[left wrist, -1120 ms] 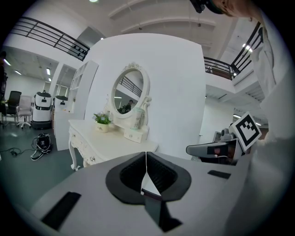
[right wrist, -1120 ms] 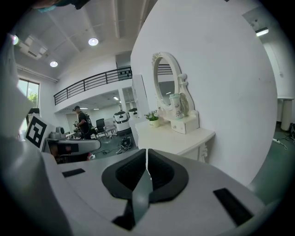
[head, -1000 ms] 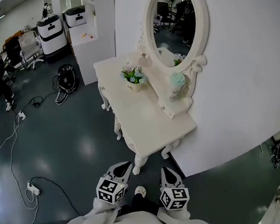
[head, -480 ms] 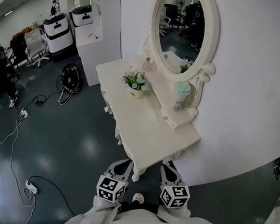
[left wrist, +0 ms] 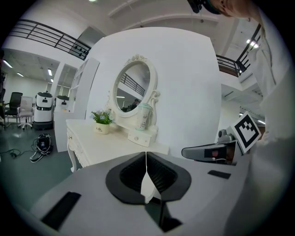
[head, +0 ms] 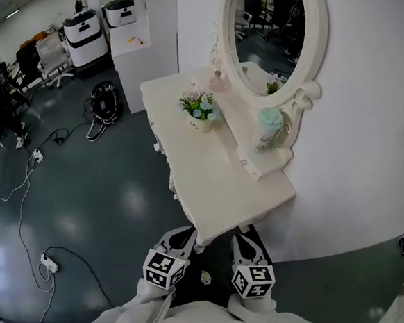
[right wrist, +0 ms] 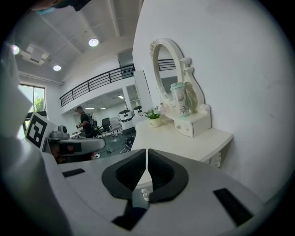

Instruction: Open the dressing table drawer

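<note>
A person in white sleeves [head: 131,322] holds the left gripper [head: 183,234] and the right gripper [head: 241,240] side by side, low and close to the body; both point forward and slightly downward at the near end of the white dressing counter [head: 215,191]; each gripper's own view shows its fingers pressed together at the tips with nothing between them; in those views the counter lies ahead of the fingers, apart from them.

The small drawer [head: 253,166], the task's thing, sits shut on the counter ahead of both pairs of fingers and off to their right; it is under the oval mirror [head: 272,28] and carries a mint-green cup [head: 269,124]; a pot of flowers [head: 199,110] stands farther ahead, beyond the drawer.

Only the head view takes in the dark floor [head: 107,199] to the left of the fingers, with its trailing cables [head: 21,206] and a power strip [head: 48,261]; the two gripper views show the drawer's front and its knob from the side, where the head view looks down on them; the left gripper view catches the counter's carved leg [left wrist: 73,159] ahead-left of its fingers and the right gripper alongside on the right; the right gripper view catches the left gripper on its left, and beyond it a person [right wrist: 85,121] standing far off across the room.
</note>
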The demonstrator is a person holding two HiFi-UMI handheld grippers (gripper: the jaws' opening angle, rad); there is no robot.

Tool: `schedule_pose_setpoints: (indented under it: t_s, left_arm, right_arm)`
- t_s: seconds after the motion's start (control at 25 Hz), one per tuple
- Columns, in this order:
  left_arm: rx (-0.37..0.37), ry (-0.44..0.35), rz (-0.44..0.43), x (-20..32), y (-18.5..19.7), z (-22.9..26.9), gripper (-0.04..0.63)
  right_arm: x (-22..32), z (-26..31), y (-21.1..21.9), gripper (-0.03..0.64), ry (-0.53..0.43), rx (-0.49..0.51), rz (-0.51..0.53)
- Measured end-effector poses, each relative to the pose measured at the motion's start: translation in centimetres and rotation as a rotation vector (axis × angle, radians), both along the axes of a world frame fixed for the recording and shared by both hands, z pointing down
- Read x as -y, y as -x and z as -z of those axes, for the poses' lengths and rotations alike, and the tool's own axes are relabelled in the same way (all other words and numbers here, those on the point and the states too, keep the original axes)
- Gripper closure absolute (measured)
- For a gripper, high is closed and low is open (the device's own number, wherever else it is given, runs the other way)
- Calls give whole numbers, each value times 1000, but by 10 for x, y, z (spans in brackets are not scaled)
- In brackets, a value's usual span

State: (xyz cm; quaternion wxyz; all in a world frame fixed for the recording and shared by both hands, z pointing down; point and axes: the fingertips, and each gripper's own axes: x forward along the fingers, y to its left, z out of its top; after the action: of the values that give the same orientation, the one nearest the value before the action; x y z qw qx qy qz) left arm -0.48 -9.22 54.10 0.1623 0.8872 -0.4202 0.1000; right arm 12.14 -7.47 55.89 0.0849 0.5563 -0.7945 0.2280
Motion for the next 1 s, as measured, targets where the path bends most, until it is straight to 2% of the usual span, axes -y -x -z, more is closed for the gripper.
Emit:
schedule_pose_setpoints:
  t_s: [0.24, 0.52, 0.76, 1.0]
  left_arm:
    - [6, 19, -26, 17, 1, -7, 577]
    - [20, 35, -74, 73, 2, -9, 577]
    - [26, 35, -157, 127, -7, 0, 577]
    - [22, 46, -245, 165, -23, -1, 577]
  right_arm:
    - [18, -7, 1, 578, 15, 2, -24]
    - [68, -7, -2, 578, 22, 4, -85]
    - [114, 6, -14, 578, 20, -11, -176]
    - [133, 8, -20, 578, 55, -35, -246]
